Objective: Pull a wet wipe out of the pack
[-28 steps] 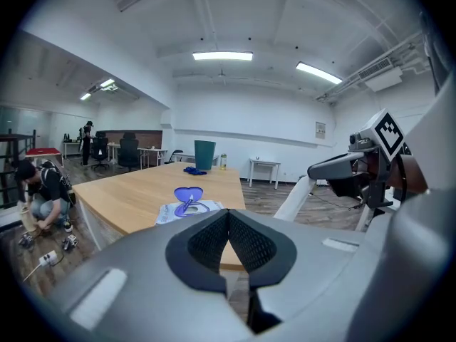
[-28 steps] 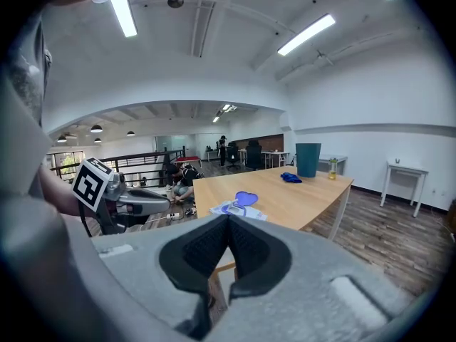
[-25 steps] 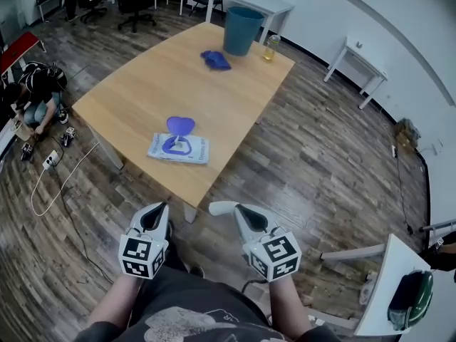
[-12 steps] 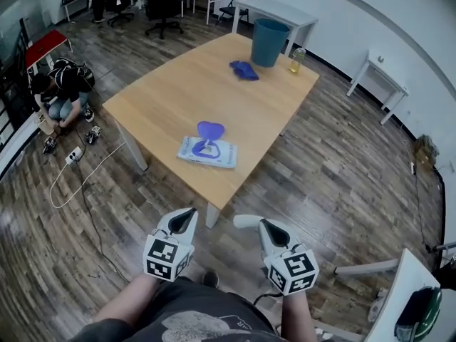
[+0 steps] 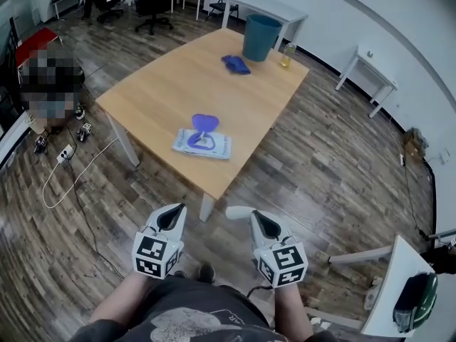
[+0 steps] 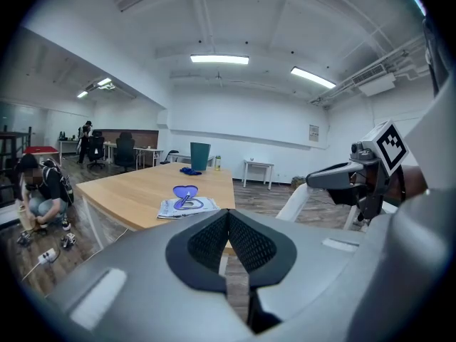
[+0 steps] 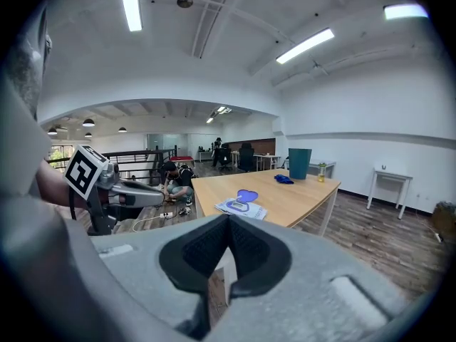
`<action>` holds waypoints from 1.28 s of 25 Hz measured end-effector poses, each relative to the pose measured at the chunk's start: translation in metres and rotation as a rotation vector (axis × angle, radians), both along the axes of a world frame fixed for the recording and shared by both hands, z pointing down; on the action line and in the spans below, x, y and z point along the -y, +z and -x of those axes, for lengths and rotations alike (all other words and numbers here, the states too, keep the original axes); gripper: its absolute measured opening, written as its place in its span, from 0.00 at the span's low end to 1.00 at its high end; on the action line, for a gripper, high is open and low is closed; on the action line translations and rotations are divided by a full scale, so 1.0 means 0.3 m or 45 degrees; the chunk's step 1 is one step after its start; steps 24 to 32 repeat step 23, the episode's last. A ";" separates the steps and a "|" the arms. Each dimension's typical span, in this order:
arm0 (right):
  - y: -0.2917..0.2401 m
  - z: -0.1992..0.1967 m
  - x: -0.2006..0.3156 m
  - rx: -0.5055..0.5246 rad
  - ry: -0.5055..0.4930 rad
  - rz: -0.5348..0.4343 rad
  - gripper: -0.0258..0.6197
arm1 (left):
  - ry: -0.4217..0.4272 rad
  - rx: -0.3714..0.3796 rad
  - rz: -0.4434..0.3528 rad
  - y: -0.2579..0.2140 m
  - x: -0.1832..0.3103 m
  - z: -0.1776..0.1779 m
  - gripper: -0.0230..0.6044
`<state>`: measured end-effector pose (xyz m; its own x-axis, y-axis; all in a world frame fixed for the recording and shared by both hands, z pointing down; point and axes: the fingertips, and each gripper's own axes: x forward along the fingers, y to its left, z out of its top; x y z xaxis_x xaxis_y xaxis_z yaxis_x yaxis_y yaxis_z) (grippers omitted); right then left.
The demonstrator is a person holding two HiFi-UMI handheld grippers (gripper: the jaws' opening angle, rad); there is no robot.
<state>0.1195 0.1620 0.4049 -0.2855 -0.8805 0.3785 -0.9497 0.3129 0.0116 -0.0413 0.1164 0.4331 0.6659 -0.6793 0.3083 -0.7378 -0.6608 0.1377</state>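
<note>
Nearest, low in the head view, the left gripper (image 5: 170, 219) and the right gripper (image 5: 261, 226) are held side by side in front of the person's body, over the wooden floor. Each gripper's own view shows its ribbed pads pressed together with nothing between them, so both are closed and empty. The table (image 5: 157, 84) begins beyond a stretch of floor. The wet-wipe pack (image 5: 202, 143) lies flat on it, close to the near edge and well apart from both grippers. It sits at about one o'clock from the left gripper and eleven o'clock from the right, and looks slightly nearer the left. Its long axis runs roughly nine to three o'clock across the head view, so its long side faces the person. The purple flap (image 5: 205, 122) stands raised on the twelve-o'clock side. Whether a wipe pokes from the opening is too small to tell. To reach it, both grippers would have to travel toward twelve o'clock. Further on lie a blue cloth (image 5: 236, 64), a teal bin (image 5: 261, 37) and a small bottle (image 5: 286, 55).
</note>
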 end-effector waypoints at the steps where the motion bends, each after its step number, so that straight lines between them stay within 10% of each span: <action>1: 0.001 0.002 -0.005 -0.001 0.006 0.002 0.03 | 0.001 0.001 0.004 0.003 -0.006 0.003 0.07; 32: 0.052 -0.010 -0.106 0.002 0.106 0.061 0.03 | 0.036 -0.015 0.056 0.051 -0.041 0.012 0.07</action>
